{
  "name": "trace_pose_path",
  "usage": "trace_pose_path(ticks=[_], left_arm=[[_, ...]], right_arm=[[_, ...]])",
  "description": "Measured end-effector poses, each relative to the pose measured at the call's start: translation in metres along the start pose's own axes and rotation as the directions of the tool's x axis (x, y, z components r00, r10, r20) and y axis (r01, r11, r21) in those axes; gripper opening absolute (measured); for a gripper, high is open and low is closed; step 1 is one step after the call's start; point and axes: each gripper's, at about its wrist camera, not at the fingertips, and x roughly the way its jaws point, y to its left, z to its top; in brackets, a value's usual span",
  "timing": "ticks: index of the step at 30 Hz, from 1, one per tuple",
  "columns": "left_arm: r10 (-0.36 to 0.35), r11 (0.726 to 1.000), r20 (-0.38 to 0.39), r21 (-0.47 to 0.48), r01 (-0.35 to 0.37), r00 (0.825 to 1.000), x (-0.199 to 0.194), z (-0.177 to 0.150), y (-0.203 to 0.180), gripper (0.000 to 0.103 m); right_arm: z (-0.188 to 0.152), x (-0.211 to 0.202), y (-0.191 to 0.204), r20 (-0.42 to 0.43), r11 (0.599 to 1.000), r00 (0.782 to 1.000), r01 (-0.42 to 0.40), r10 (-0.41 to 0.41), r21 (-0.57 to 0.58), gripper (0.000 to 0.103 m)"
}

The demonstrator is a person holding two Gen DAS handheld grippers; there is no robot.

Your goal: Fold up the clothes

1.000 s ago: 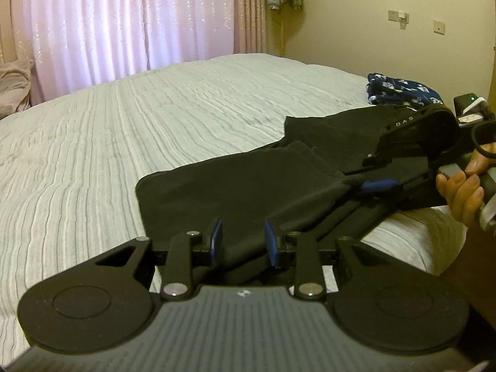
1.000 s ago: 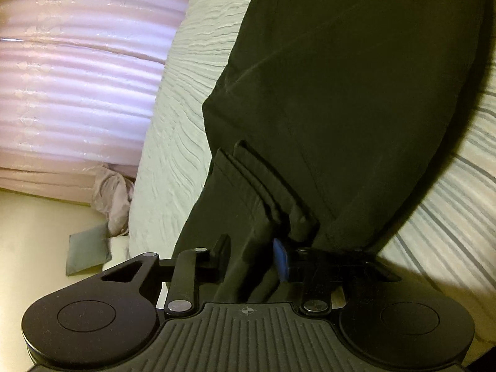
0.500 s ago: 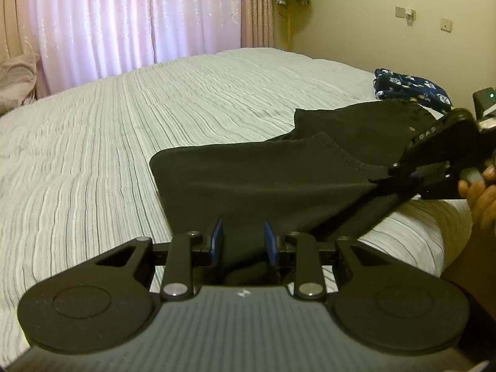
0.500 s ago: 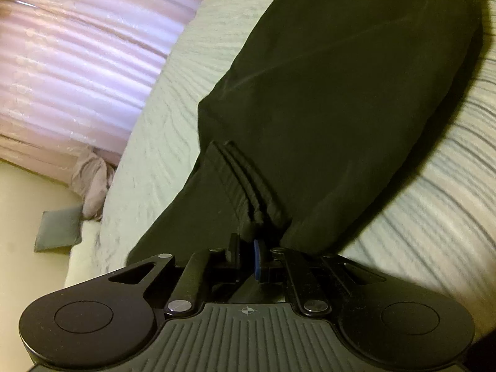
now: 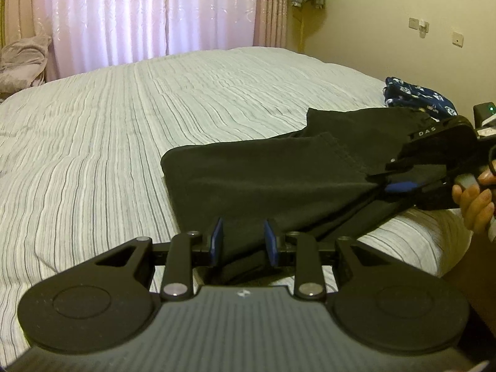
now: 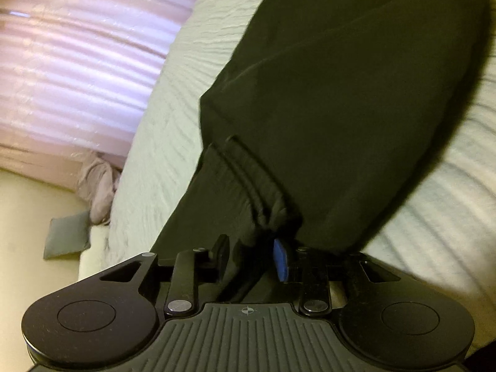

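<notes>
Black trousers lie folded across the near right part of the striped bed. My left gripper sits at the bed's near edge, with a thick bunch of the trousers filling the gap between its blue pads. In the right wrist view the trousers stretch away from my right gripper. Its jaws are opening, and a bunched hem lies loosely between them with the blue pad bare. The left wrist view shows the right gripper at the trousers' right end, held by a hand.
A dark blue patterned garment lies at the bed's far right, beyond the trousers. Pink curtains hang behind the bed, with a pale cloth heap at the left. A grey cushion lies on the floor beside the bed.
The right gripper's jaws were apart a second ago, closed on the bunched hem half a second ago, and now stand apart again. The left gripper has kept its hold and place.
</notes>
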Motion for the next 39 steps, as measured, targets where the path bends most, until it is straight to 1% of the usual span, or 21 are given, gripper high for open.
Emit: trace_pose_path(ticks=[1, 2, 6, 7, 9, 11, 14, 18, 20, 21, 22, 23, 24, 25, 28, 30, 31, 32, 34, 37, 39], left_arm=[[0.001, 1.000, 0.000, -0.003, -0.001, 1.000, -0.001, 0.000, 0.001, 0.026], [0.001, 1.000, -0.001, -0.005, -0.001, 1.000, -0.001, 0.000, 0.001, 0.026], [-0.016, 1.000, 0.008, -0.013, 0.016, 1.000, -0.004, 0.002, 0.005, 0.024], [-0.024, 1.000, 0.011, -0.017, 0.025, 1.000, -0.004, 0.003, 0.005, 0.024], [-0.039, 0.999, 0.011, -0.015, 0.040, 0.999, -0.001, 0.004, 0.003, 0.024], [-0.037, 0.999, 0.001, -0.002, 0.037, 0.999, 0.004, 0.005, -0.001, 0.024], [-0.023, 1.000, -0.011, 0.017, 0.023, 1.000, 0.010, 0.006, -0.008, 0.024], [-0.021, 1.000, -0.012, 0.001, 0.021, 1.000, 0.006, 0.007, -0.004, 0.023], [-0.022, 1.000, -0.006, 0.005, 0.022, 1.000, 0.003, 0.009, -0.002, 0.023], [-0.023, 1.000, 0.000, 0.010, 0.023, 1.000, 0.000, 0.010, 0.000, 0.023], [-0.026, 1.000, 0.008, 0.013, 0.025, 1.000, -0.001, 0.013, 0.002, 0.022], [-0.028, 1.000, 0.016, 0.013, 0.028, 0.999, -0.002, 0.016, 0.004, 0.022], [-0.031, 0.999, 0.025, 0.014, 0.030, 0.999, -0.004, 0.019, 0.007, 0.022], [-0.031, 0.999, 0.033, 0.018, 0.031, 0.999, -0.004, 0.023, 0.009, 0.022], [-0.022, 0.999, 0.049, 0.039, 0.021, 0.999, 0.002, 0.038, 0.015, 0.019], [-0.022, 0.998, 0.059, 0.059, 0.018, 0.998, 0.010, 0.048, 0.016, 0.017], [-0.023, 0.998, 0.060, 0.064, 0.019, 0.998, 0.017, 0.054, 0.017, 0.016], [-0.023, 0.998, 0.058, 0.063, 0.020, 0.998, 0.025, 0.060, 0.018, 0.015], [-0.016, 0.998, 0.047, 0.057, 0.013, 0.999, 0.043, 0.069, 0.021, 0.015], [0.027, 0.999, 0.000, 0.036, -0.027, 1.000, 0.077, 0.075, 0.028, 0.015], [0.065, 0.998, -0.049, 0.015, -0.065, 0.997, 0.102, 0.072, 0.035, 0.014]], right_arm=[[-0.002, 0.000, 0.001, 0.009, 1.000, 1.000, 0.001, -0.001, -0.029, 0.017], [-0.005, -0.007, 0.007, 0.033, 0.997, 0.999, -0.007, 0.009, -0.074, 0.010], [-0.018, -0.037, 0.030, 0.128, 0.966, 0.990, -0.026, 0.061, -0.258, 0.009], [-0.021, -0.045, 0.036, 0.163, 0.955, 0.986, 0.004, 0.046, -0.297, 0.009], [-0.021, -0.048, 0.030, 0.199, 0.950, 0.979, 0.093, -0.034, -0.297, 0.009], [-0.017, -0.031, 0.013, 0.162, 0.950, 0.979, 0.162, -0.122, -0.268, 0.009], [-0.021, -0.023, -0.003, 0.152, 0.954, 0.982, 0.147, -0.110, -0.261, 0.009], [-0.023, -0.023, 0.005, 0.140, 0.937, 0.983, 0.161, -0.122, -0.310, 0.012], [-0.021, -0.024, 0.008, 0.141, 0.926, 0.981, 0.174, -0.133, -0.335, 0.019], [-0.020, -0.025, 0.012, 0.152, 0.915, 0.978, 0.192, -0.146, -0.354, 0.022], [-0.022, -0.030, 0.015, 0.174, 0.900, 0.971, 0.219, -0.163, -0.376, 0.038], [-0.029, -0.035, 0.022, 0.212, 0.882, 0.960, 0.256, -0.184, -0.396, 0.048], [-0.032, -0.042, 0.027, 0.261, 0.856, 0.943, 0.305, -0.209, -0.418, 0.054], [-0.035, -0.046, 0.035, 0.324, 0.815, 0.915, 0.373, -0.242, -0.445, 0.061], [-0.037, -0.054, 0.051, 0.393, 0.774, 0.901, 0.380, -0.185, -0.507, 0.060], [-0.033, -0.043, 0.065, 0.360, 0.769, 0.924, 0.320, -0.126, -0.553, 0.059], [-0.032, -0.033, 0.073, 0.344, 0.753, 0.932, 0.306, -0.112, -0.582, 0.056], [-0.032, -0.021, 0.079, 0.337, 0.730, 0.935, 0.307, -0.111, -0.611, 0.050], [-0.031, 0.009, 0.086, 0.333, 0.690, 0.934, 0.328, -0.132, -0.646, 0.047], [-0.029, 0.045, 0.089, 0.341, 0.638, 0.924, 0.368, -0.172, -0.676, 0.047], [-0.028, 0.070, 0.081, 0.338, 0.601, 0.914, 0.404, -0.226, -0.690, 0.047]])
